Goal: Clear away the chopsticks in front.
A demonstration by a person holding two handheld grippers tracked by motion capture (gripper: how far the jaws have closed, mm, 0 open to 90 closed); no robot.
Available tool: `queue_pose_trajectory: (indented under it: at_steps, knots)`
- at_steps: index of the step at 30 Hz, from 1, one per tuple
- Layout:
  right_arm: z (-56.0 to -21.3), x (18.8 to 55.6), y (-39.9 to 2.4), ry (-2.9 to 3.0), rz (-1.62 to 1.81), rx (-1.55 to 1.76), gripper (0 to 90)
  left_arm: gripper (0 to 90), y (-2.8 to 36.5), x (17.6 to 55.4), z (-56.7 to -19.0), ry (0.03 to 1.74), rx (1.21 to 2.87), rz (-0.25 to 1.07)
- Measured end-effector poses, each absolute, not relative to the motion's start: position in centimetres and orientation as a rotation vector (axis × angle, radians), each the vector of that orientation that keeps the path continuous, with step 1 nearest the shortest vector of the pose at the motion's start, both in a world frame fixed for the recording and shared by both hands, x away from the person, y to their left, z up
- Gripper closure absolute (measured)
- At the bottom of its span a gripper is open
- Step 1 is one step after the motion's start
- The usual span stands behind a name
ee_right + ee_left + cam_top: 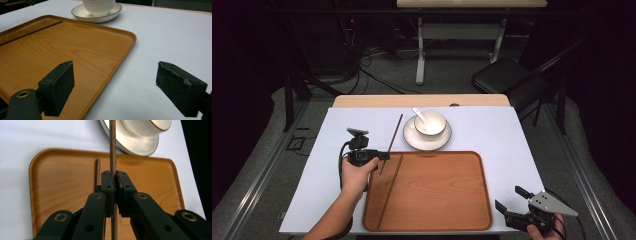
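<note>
Left gripper [384,156], 9 o'clock of tray [472,220]: jaws clenched on chopstick [394,136], which hangs above tray's left rim, tip toward 12 o'clock beside saucer [412,142].

Handling, judged: thin, light, stiff wood, smooth; you risk pivot in pads. Your grip sits near lower third; hold nearer middle would steady it.

2nd chopstick [389,192] lies in tray along left edge.

Right gripper [512,200], 4 o'clock corner: jaws released, nothing between.

Chopstick's lower end hidden behind jaws. Bowl [430,122] contents, beyond spoon [418,114], hard to make out.
</note>
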State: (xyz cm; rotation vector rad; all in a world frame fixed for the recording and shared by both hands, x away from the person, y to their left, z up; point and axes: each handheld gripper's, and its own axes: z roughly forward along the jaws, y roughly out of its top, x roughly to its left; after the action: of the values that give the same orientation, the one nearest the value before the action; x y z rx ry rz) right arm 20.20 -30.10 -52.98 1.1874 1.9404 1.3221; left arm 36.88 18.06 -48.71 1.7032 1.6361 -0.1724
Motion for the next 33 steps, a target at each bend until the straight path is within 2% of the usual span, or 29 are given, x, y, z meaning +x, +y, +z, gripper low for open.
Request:
queue_pose_trajectory:
  at_steps: [19, 33]
  knots:
    - [-52.9, 20.4, -29.7, 1.952, 1.321, 1.174, 14.8, 85.1, 20.2, 27.8, -50.7, 1.621, 1.756, -0.198]
    - [-52.9, 20.4, -29.7, 1.954, 1.319, 1.173, 14.8, 85.1, 20.1, 26.3, -52.8, 1.652, 1.804, -0.237]
